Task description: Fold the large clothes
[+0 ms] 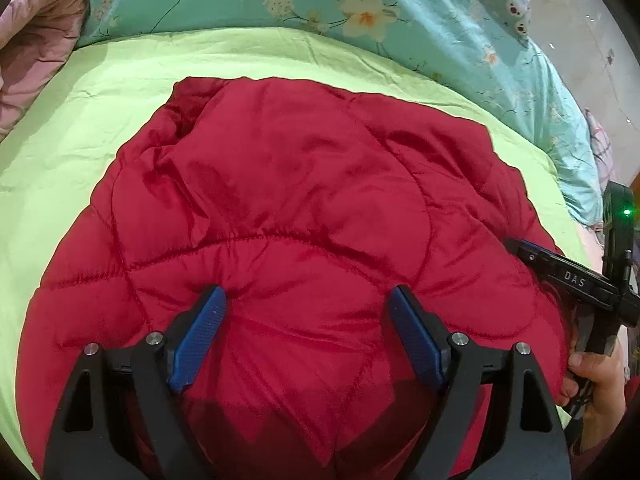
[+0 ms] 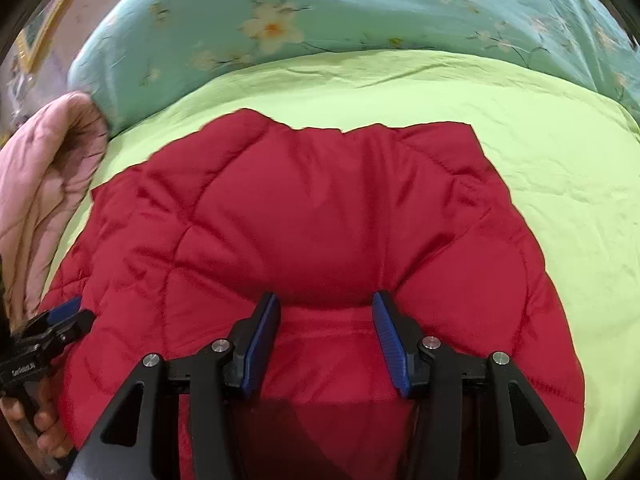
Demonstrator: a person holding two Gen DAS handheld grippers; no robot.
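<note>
A red quilted puffer jacket [image 1: 288, 200] lies spread flat on a lime-green bed sheet [image 1: 120, 92], its shiny padded fabric crossed by stitched seams. It is folded into a bulky, roughly rectangular mound with rumpled edges and soft creases.

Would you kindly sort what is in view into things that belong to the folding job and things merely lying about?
Belonging to the job:
red padded jacket
left gripper
right gripper

Just lying about:
green sheet under the jacket
floral quilt at the far side
pink padded garment at the left edge
</note>
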